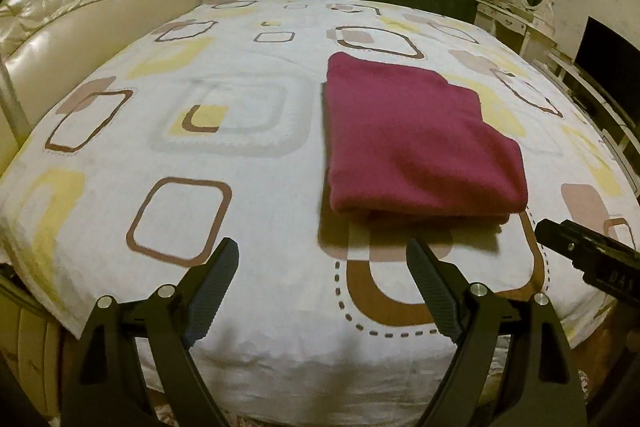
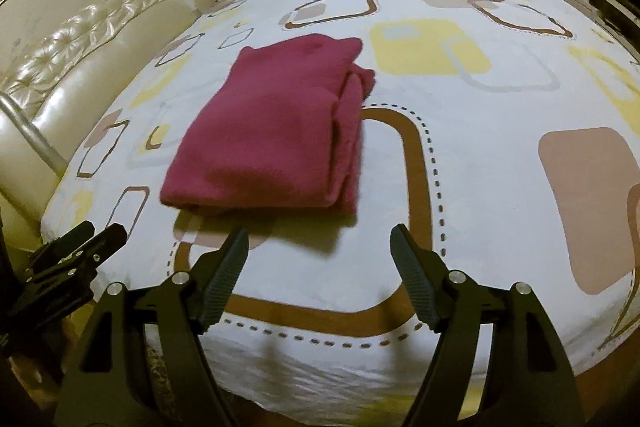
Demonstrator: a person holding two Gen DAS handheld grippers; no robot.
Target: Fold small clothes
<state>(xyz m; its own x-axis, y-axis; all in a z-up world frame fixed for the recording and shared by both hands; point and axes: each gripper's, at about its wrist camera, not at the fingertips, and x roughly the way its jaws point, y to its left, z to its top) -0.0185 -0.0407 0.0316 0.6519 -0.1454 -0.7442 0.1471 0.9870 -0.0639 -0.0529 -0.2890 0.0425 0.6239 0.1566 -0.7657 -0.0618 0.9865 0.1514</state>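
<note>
On bed sheet (image 1: 248, 187): magenta garment (image 1: 416, 143) folded flat, layered edges visible.

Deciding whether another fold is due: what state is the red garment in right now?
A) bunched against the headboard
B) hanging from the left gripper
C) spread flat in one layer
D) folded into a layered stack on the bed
D: the garment lies on the bed as a neat stack, layers showing at its near edge, while the left gripper and right gripper hang open and apart from it.
</note>
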